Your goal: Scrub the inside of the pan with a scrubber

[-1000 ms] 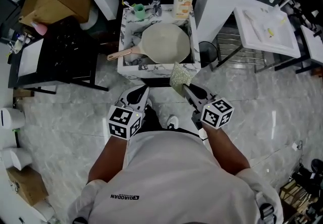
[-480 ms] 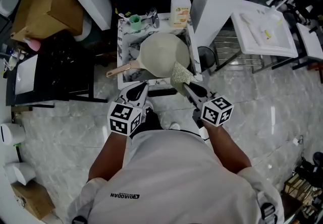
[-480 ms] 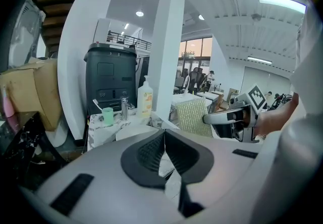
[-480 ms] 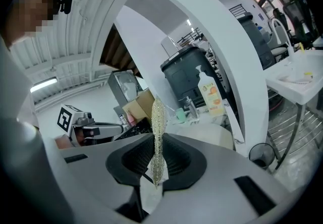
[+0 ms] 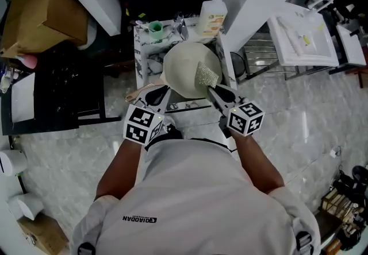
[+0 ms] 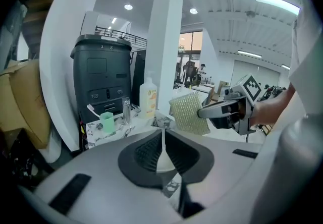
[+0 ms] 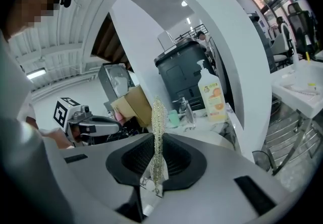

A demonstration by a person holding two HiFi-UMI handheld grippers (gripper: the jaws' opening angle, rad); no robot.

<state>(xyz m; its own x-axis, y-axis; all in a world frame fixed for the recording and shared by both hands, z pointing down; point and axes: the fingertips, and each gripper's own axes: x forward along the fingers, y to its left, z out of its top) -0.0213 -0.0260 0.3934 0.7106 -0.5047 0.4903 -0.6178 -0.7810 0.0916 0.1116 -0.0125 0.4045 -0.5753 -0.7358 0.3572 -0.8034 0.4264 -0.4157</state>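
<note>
Pan (image 5: pixel 187 67), pale and round, sits in the marbled sink (image 5: pixel 140 58) with the scrubber (image 5: pixel 206 74) over its inside, pinched edge-on by the right gripper (image 5: pixel 214 93), while the left gripper (image 5: pixel 156 96) is pressed together on nothing near the handle (image 5: pixel 140 92), and the soap bottle (image 5: pixel 211 10) behind bears an orange label (print too small to read).

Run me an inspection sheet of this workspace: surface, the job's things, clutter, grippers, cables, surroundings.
Surface: marble-patterned stand, pan resting on it.
Job's things: pale pan, handle toward the left gripper; scrubber over the pan, contact unclear.
Clutter: soap bottle, green cup, tap behind the pan.
Grippers: left gripper shut, empty; right gripper shut on the scrubber.
Cables: nothing seen.
Surroundings: cardboard box left, white tray right, marbled floor.
</note>
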